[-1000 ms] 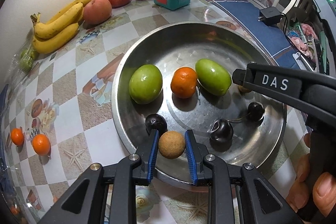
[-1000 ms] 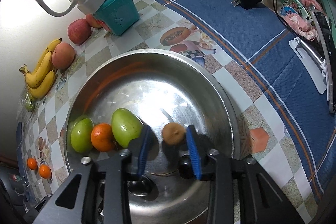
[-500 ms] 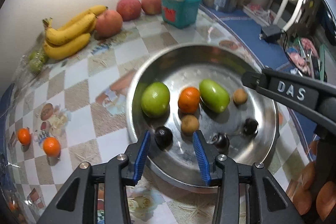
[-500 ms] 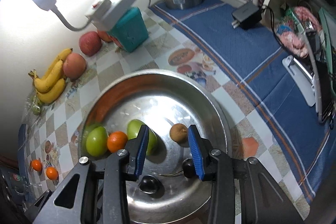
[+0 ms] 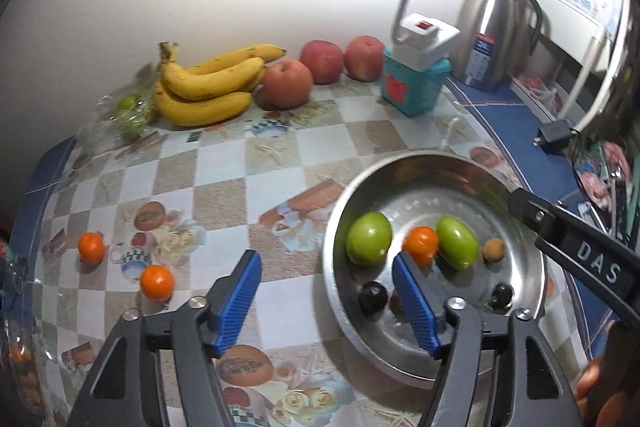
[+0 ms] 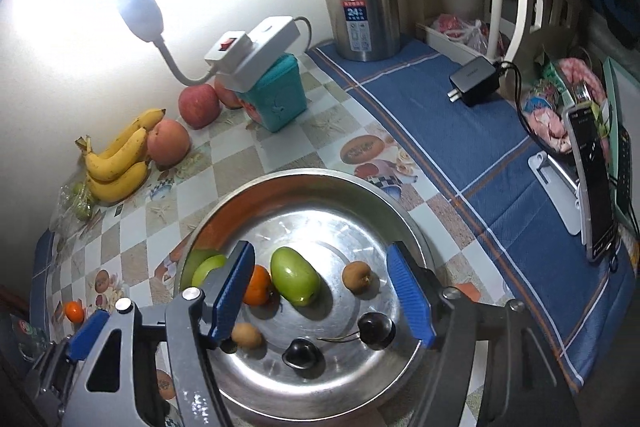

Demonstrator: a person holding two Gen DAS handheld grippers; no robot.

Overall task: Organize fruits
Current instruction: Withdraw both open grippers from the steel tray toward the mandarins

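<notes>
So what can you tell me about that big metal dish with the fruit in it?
The metal dish is a wide, round, shallow pan of shiny, scuffed steel with a raised rim, sitting flat on the checked tablecloth. Inside lie two green fruits, one small orange, two little brown round fruits and three dark cherry-like fruits, all loose and apart. Both sets of jaws hang open above it, touching nothing.

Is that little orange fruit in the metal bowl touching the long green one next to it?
Touching. In the right wrist view the tangerine presses against the oblong green fruit with no bowl metal between them; the left wrist view agrees.
</notes>
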